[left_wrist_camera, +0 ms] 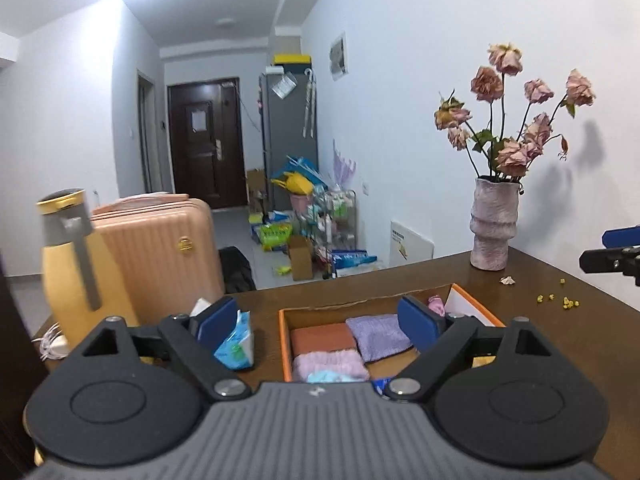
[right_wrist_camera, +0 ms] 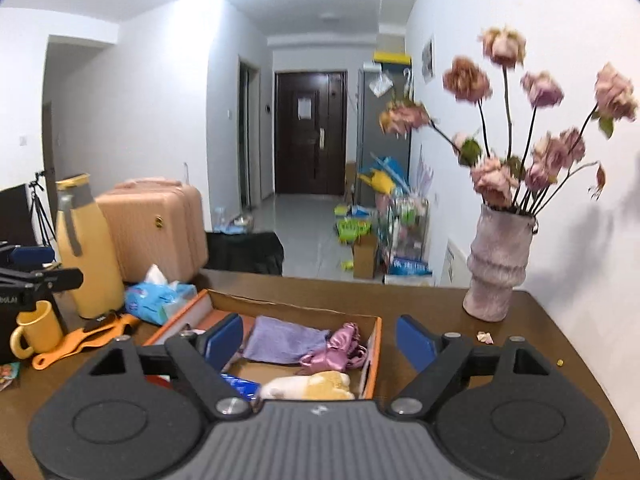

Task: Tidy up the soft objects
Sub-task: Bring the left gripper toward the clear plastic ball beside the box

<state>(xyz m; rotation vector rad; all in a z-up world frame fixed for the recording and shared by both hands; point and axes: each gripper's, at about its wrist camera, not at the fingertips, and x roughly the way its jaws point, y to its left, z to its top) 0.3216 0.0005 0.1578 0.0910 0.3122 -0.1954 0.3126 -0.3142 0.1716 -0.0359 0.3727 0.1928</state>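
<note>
An orange-walled cardboard box point(left_wrist_camera: 285, 344) sits on the brown table and shows in the right wrist view too point(right_wrist_camera: 370, 364). In it lie a lilac cloth point(left_wrist_camera: 378, 336) point(right_wrist_camera: 284, 344), a rust cloth point(left_wrist_camera: 322, 340), a pink fuzzy cloth point(left_wrist_camera: 330, 365), a shiny pink scrunchie point(right_wrist_camera: 336, 350) and a cream-yellow plush point(right_wrist_camera: 308, 386). My left gripper point(left_wrist_camera: 320, 324) is open and empty above the box's near side. My right gripper point(right_wrist_camera: 320, 342) is open and empty over the box.
A blue tissue pack point(left_wrist_camera: 237, 346) point(right_wrist_camera: 160, 298) lies left of the box. A yellow flask point(right_wrist_camera: 86, 252), yellow mug point(right_wrist_camera: 34, 332) and orange tool point(right_wrist_camera: 88, 338) stand further left. A vase of dried roses point(left_wrist_camera: 494, 226) point(right_wrist_camera: 498, 266) stands at the back right.
</note>
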